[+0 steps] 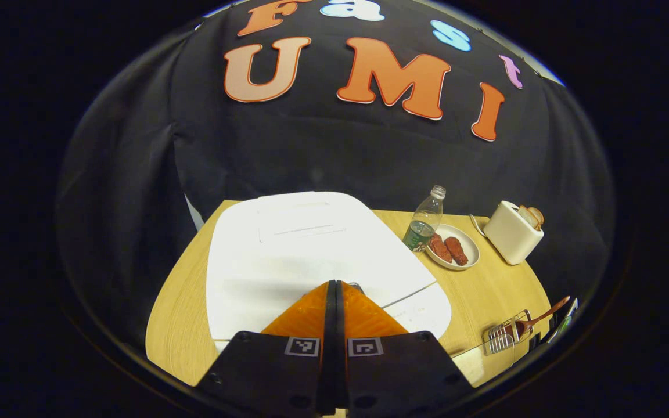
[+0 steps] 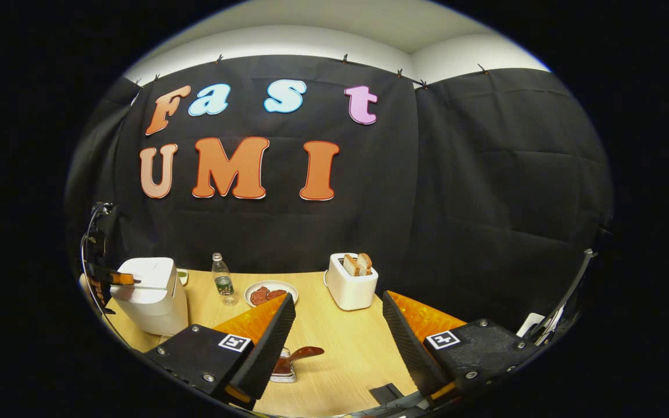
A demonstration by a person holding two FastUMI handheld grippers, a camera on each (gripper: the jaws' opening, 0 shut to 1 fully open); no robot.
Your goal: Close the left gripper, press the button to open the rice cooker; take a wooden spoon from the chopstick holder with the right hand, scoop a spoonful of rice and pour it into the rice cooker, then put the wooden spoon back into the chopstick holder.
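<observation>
The white rice cooker [image 1: 311, 255] stands closed on the wooden table [image 1: 485, 290]. My left gripper [image 1: 334, 285] is shut, its joined tips resting at the front edge of the lid. In the right gripper view the cooker [image 2: 151, 296] sits at the far left with the left gripper [image 2: 115, 279] against its top. A wire chopstick holder [image 1: 506, 338] holds a wooden spoon [image 1: 543, 317]. My right gripper [image 2: 339, 309] hangs open above the table, and the spoon [image 2: 299, 354] in the holder [image 2: 283, 374] lies just below its left finger.
A plastic bottle [image 1: 425, 223], a plate of brown food [image 1: 453, 248] and a white toaster with bread [image 1: 511, 232] stand along the back of the table. The same bottle [image 2: 223, 283], plate [image 2: 270, 293] and toaster [image 2: 351, 284] lie ahead of the right gripper.
</observation>
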